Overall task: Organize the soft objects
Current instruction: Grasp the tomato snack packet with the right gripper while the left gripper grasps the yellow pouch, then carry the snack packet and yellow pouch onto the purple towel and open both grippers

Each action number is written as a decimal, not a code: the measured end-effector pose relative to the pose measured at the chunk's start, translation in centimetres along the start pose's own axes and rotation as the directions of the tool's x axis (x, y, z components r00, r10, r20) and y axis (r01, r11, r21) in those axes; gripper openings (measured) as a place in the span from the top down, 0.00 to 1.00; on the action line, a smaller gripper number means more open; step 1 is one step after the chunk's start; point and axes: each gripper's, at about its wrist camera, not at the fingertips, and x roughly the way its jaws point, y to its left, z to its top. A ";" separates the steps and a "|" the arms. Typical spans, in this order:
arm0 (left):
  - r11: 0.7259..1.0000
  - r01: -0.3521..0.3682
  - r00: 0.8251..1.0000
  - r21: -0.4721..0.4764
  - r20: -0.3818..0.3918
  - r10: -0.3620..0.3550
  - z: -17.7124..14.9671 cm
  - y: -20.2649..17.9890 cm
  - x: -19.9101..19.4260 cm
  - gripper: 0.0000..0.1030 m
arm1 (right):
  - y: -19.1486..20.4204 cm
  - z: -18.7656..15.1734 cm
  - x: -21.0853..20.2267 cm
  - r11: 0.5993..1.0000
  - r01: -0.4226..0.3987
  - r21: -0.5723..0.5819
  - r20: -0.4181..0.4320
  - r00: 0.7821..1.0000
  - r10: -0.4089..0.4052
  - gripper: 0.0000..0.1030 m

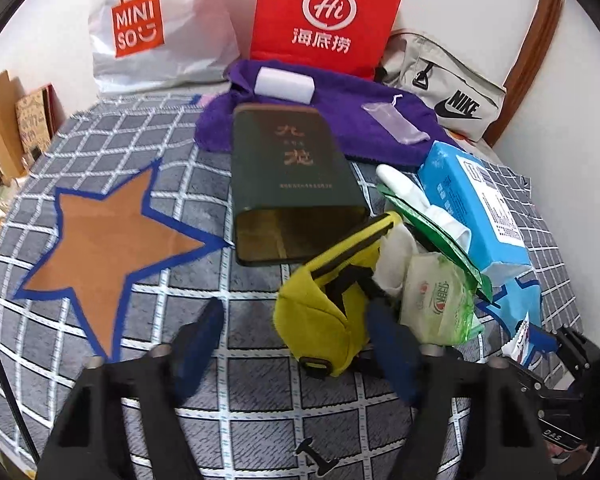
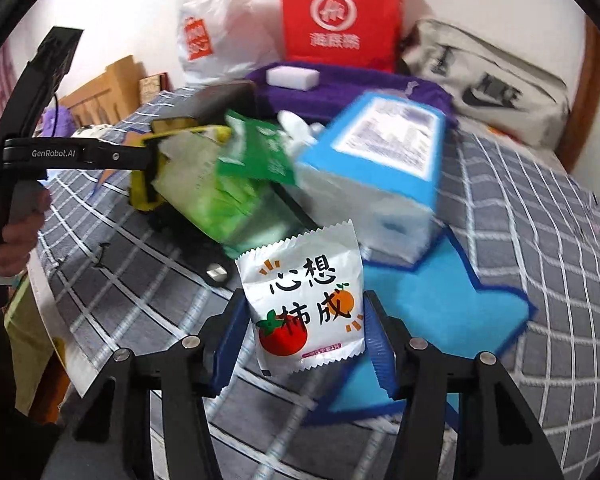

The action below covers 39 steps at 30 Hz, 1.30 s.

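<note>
Open bed cover (image 1: 112,240) lies left of the green tin (image 1: 292,184), around the orange star. To the right, the yellow pouch (image 1: 324,304), wipes pack (image 1: 436,300) and blue tissue pack (image 1: 472,200) crowd together, seemingly touching. Bags (image 1: 324,12) wall the back.

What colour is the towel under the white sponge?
Purple towel, white sponge resting on it; clearest in the left wrist view.

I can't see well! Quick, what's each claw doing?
Left claw: open, holding nothing, next to the yellow pouch.
Right claw: closed on the white snack packet.
</note>
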 end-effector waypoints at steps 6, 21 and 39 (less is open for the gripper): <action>0.999 0.045 0.999 -0.012 -0.013 -0.045 -0.4 0.3 0.8 0.67 | -1.6 -0.7 0.6 0.998 0.018 0.061 -0.030 0.999 -0.017 0.46; 0.998 -0.025 0.995 -0.065 0.091 0.030 -1.0 3.2 -5.6 0.69 | -2.1 -0.7 -1.7 0.992 0.036 0.120 -0.002 0.999 -0.036 0.46; 0.999 0.007 0.988 -0.048 0.157 0.000 1.9 1.5 -8.7 0.69 | -2.6 4.1 -5.6 0.990 0.009 0.141 0.118 0.993 -0.026 0.46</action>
